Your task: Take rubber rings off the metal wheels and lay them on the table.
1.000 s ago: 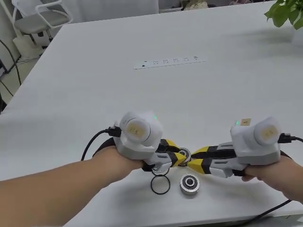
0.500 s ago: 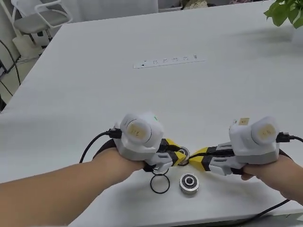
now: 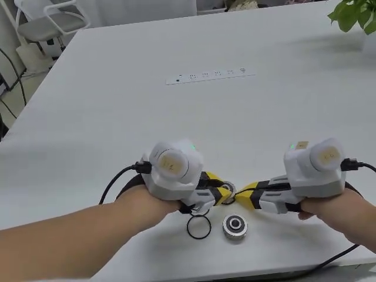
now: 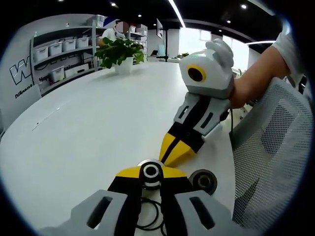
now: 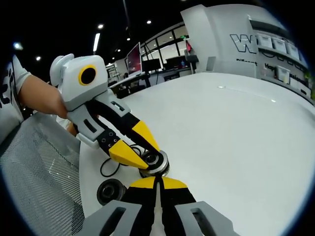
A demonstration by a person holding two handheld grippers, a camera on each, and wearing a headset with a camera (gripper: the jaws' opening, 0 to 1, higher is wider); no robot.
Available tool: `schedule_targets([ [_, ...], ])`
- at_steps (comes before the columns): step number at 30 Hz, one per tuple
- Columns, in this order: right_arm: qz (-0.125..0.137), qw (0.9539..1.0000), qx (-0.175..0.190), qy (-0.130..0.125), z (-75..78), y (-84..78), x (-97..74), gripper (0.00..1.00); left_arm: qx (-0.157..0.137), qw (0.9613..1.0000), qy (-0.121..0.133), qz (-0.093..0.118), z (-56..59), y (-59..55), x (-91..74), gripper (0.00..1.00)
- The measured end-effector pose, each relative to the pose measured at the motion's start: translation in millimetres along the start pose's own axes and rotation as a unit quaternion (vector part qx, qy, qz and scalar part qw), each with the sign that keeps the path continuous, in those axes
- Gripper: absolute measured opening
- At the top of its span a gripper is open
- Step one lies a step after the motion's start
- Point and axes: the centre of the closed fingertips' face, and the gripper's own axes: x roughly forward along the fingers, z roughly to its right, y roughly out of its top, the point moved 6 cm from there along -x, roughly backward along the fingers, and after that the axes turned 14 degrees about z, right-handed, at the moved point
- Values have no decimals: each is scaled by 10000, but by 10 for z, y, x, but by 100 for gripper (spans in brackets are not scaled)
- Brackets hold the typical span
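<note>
My left gripper (image 3: 222, 194) is shut on a small metal wheel (image 3: 227, 190), held just above the table; in the left gripper view the wheel (image 4: 151, 171) sits between the yellow tips. My right gripper (image 3: 239, 195) faces it, jaws together, tips touching the wheel's dark rim (image 5: 154, 163); I cannot tell whether they pinch its rubber ring. A loose black rubber ring (image 3: 199, 227) lies flat on the table below the left gripper. A second metal wheel (image 3: 235, 225) lies beside the ring, also seen as wheel (image 5: 110, 191) and wheel (image 4: 203, 181).
White table (image 3: 176, 117) with its near edge close below the wheel. A white power strip (image 3: 210, 76) lies mid-table. A potted plant (image 3: 352, 14) stands at the far right corner. A white chair (image 3: 50, 20) stands at the far left. Cables trail from both grippers.
The right gripper has risen slightly and tilted, its tips staying at the held wheel. The left gripper, loose ring and second wheel have kept their places.
</note>
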Motion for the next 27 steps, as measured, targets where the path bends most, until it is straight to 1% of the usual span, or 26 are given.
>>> schedule_targets([
  [7,-59,9999,-95,-11,-4,5,8,0,-13,10000,18,-8,-1,1,5,8],
  [13,-82,10000,-51,-4,4,10,10,0,-18,10000,19,-7,-2,1,5,8],
  [19,-103,9999,-85,-4,-4,8,9,0,-24,10000,23,0,-1,0,4,8],
  [22,-113,9999,-42,-19,0,8,8,0,-23,10000,26,1,0,0,3,8],
  [27,-69,9998,181,-44,9,-3,-9,0,-24,10000,23,6,4,0,7,8],
])
